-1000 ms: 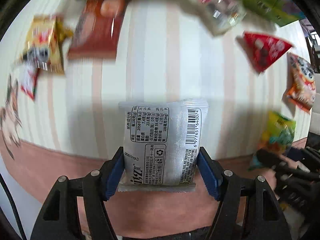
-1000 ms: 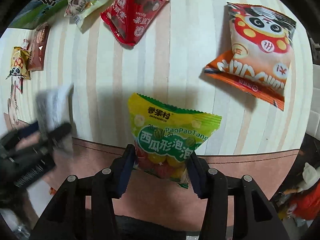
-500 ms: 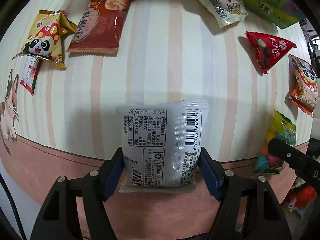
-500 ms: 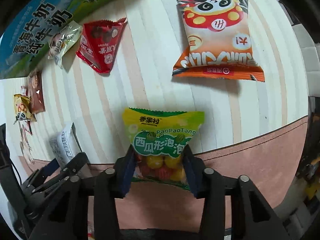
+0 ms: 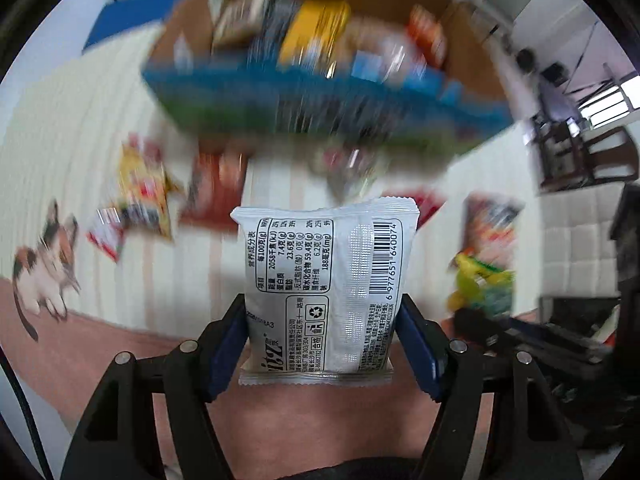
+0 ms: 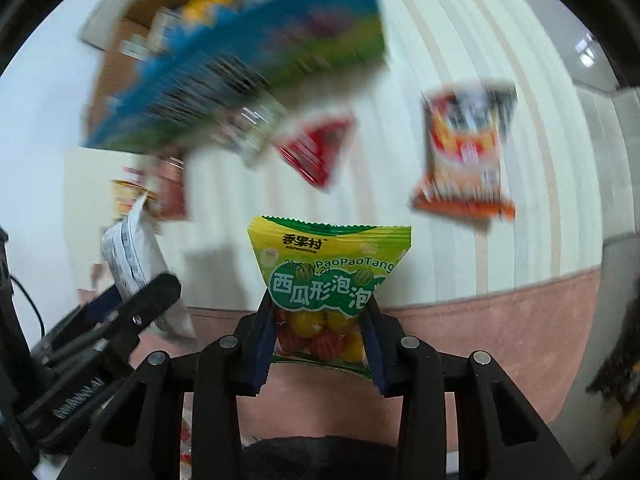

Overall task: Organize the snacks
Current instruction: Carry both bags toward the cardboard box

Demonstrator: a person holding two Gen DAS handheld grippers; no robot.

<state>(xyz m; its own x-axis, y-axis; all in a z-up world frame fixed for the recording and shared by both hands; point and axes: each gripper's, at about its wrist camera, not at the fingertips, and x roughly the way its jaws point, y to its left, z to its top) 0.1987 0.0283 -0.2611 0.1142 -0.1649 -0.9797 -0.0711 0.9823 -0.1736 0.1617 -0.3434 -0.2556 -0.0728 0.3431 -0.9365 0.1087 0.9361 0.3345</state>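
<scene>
My left gripper (image 5: pixel 322 304) is shut on a white snack packet (image 5: pixel 324 264), printed side with barcode facing me, held clear above the striped tablecloth (image 5: pixel 60 140). In the right wrist view my right gripper (image 6: pixel 320 308) has its jaws closing on a green-and-yellow candy bag (image 6: pixel 328 264), and the blue pads squeeze its lower half. The left gripper with the white packet (image 6: pixel 132 252) shows at the left of that view. Beyond both stands a blurred cardboard box (image 5: pixel 320 96) with a blue-and-green side and several snacks inside.
Loose snacks lie on the cloth: a red triangular packet (image 6: pixel 316 148), an orange panda bag (image 6: pixel 464 152), a yellow packet (image 5: pixel 144 192) and a brown one (image 5: pixel 216 192). A cat print (image 5: pixel 44 268) marks the cloth's left edge. Chairs stand at the far right.
Both grippers have risen with their packets and tilted forward, bringing the snack box into view. The right jaws have narrowed onto the candy bag.
</scene>
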